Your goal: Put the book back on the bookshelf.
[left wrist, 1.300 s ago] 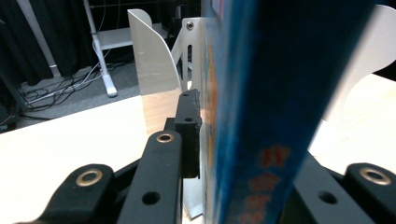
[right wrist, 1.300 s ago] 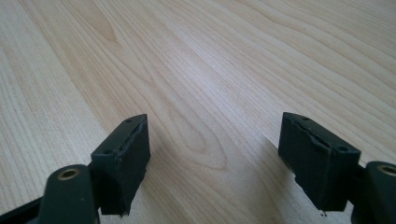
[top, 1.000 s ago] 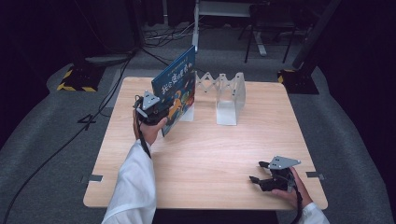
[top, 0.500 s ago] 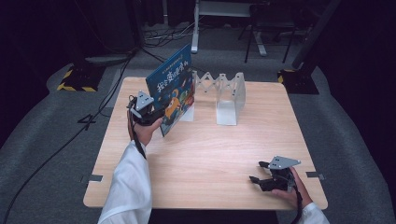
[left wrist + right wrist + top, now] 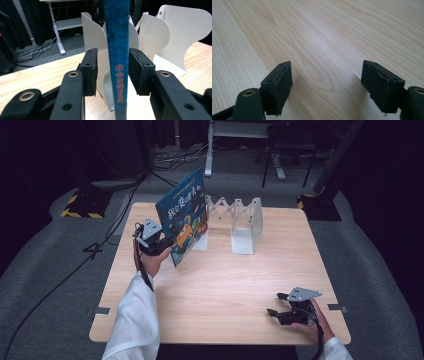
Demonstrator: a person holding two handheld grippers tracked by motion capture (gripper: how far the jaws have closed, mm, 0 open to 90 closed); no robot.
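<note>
- Blue picture book [image 5: 183, 222] is seen upright and tilted in the upper left of the high view, its far edge at the white accordion book rack [image 5: 244, 222] on the wooden table [image 5: 220, 285].
- Left gripper [image 5: 112, 72] is placed astride the book's spine [image 5: 117, 50]; a gap is seen at each pad, so the book is released. Its jaws have just been opening, with the book between them.
- Rack dividers are seen just behind the spine in the left gripper view.
- Right gripper [image 5: 275, 305] is rested low on the table at the lower right of the high view, well apart from the book, jaws spread wide with nothing between them.
</note>
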